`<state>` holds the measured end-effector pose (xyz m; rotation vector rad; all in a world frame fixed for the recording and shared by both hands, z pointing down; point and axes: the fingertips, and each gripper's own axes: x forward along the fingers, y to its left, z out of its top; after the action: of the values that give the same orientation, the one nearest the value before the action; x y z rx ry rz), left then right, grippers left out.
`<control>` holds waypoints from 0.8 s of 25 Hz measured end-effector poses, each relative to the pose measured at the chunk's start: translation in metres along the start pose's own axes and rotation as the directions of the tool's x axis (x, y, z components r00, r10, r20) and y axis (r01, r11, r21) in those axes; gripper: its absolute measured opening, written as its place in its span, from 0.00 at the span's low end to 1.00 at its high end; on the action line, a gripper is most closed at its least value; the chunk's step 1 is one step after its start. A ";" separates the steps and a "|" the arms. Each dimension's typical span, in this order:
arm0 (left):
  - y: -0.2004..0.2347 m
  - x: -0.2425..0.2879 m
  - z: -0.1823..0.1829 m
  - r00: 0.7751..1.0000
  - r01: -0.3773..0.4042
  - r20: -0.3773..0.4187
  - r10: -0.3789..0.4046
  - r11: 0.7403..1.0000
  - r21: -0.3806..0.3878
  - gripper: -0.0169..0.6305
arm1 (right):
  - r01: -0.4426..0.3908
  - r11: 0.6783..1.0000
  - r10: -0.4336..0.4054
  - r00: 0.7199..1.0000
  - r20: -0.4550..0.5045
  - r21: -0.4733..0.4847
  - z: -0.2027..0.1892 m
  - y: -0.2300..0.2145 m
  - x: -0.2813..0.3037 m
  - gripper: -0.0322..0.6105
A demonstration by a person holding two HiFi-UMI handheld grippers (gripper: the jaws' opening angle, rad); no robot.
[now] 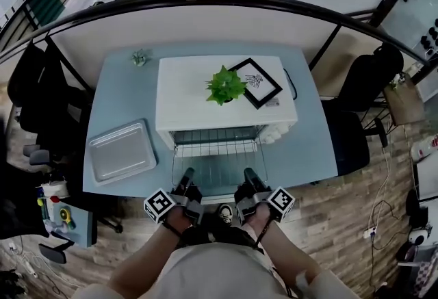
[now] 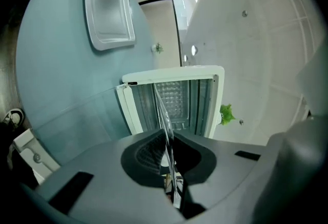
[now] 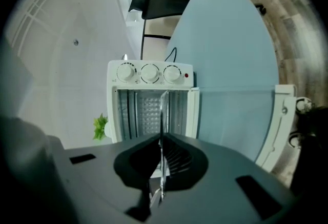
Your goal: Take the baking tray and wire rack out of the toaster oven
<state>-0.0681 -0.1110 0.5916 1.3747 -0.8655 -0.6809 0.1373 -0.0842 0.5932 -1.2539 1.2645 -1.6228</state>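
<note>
- The wire rack (image 1: 217, 147) lies flat, its long axis running left to right across the mouth of the toaster oven (image 1: 185, 99). Its back part points into the oven and its front part sticks out towards the person.
- In each gripper view the rack (image 2: 165, 115) (image 3: 163, 115) shows edge-on as 1 thin bright line leading back to the oven (image 2: 205, 72) (image 3: 148, 72).
- The baking tray (image 1: 122, 151) is already out. It sits open side up on the left of the pale blue table (image 1: 123, 85), slightly askew and well apart from the oven.
- A green plant (image 1: 225, 84) and a black picture frame (image 1: 259, 82) stand on top of the oven.
- The floor is wood-patterned, black office chairs flank the table, and a curved dark railing runs behind it.
- The left gripper (image 1: 186, 174) is clamped on the rack's front edge near its left end. The rim runs straight between the closed jaws.
- The right gripper (image 1: 249, 174) is clenched on the same front edge near its right end.
</note>
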 end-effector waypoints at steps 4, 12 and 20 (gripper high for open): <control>-0.007 -0.012 -0.003 1.000 -0.014 -0.024 0.014 1.000 0.004 0.04 | 0.005 1.000 -0.005 1.000 -0.019 0.006 -0.008 0.010 -0.015 0.06; -0.025 -0.038 -0.012 0.998 0.003 -0.061 -0.003 1.000 0.007 0.04 | -0.043 0.999 0.044 0.998 -0.043 0.028 -0.027 0.027 -0.052 0.06; -0.035 -0.035 -0.030 0.993 0.016 -0.117 -0.014 1.000 0.010 0.04 | -0.047 0.998 0.047 0.999 0.004 0.039 -0.017 0.026 -0.072 0.06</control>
<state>-0.0589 -0.0691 0.5525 1.4181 -0.7677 -0.6016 0.1397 -0.0196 0.5485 -1.1946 1.2455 -1.6036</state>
